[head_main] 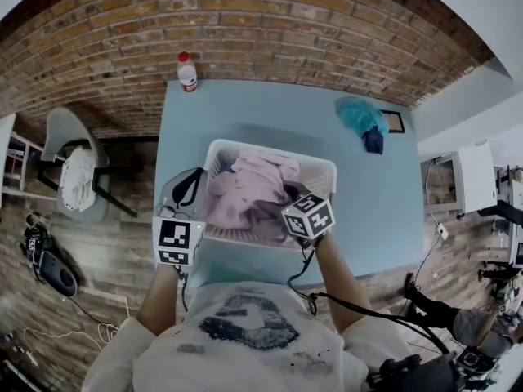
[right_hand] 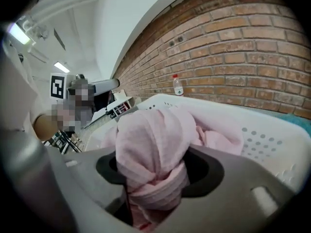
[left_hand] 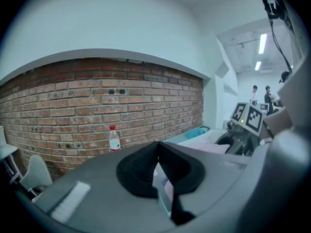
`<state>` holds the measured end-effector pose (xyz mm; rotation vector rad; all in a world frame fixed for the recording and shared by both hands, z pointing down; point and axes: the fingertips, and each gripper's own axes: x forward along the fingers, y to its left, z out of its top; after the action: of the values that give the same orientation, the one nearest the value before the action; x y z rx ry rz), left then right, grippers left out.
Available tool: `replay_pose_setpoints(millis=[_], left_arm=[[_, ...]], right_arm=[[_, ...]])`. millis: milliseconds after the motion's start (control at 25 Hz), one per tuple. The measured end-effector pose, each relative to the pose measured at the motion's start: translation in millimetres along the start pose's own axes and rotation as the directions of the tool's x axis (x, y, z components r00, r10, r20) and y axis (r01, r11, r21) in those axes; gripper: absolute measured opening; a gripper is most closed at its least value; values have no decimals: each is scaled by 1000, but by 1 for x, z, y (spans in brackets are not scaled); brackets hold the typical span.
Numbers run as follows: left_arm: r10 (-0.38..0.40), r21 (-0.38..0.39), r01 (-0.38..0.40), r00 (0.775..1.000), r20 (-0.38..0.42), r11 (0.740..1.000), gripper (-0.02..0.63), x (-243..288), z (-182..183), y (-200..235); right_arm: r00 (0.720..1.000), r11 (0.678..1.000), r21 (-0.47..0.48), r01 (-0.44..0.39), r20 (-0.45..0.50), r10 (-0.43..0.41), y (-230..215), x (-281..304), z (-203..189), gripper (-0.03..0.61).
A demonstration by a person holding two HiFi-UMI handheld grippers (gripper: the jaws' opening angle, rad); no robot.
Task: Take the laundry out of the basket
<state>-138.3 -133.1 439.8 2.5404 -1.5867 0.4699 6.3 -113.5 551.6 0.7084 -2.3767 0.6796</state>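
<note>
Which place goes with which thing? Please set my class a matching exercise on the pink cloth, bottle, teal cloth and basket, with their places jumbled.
1 pink cloth
2 bottle
3 teal cloth
4 basket

A at the far edge of the table, by the brick wall
B on the table's near half
C in the jaws of the right gripper
D on the table's far right part

Pairs: 1-C, 2-A, 3-D, 4-B.

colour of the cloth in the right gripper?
Pale pink; the cloth shows best in the right gripper view.
</note>
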Motion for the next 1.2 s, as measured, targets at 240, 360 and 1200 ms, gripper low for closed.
replay_pose_setpoints(millis=[240,360,1200], left_arm=[[0,22,-1,999,37,1000,-9,-15,13,6],[-2,30,0,998,59,1000,-9,-24,20,9],[-14,73,2,985,173,997,-9,-49,73,-14]], right_arm=[[987,997,19,78,137,-80,13,-34,34,265],[970,992,32,120,210,-124,23,-54,52,265],[804,929,5,370,499,-323,57,-184,121,265]])
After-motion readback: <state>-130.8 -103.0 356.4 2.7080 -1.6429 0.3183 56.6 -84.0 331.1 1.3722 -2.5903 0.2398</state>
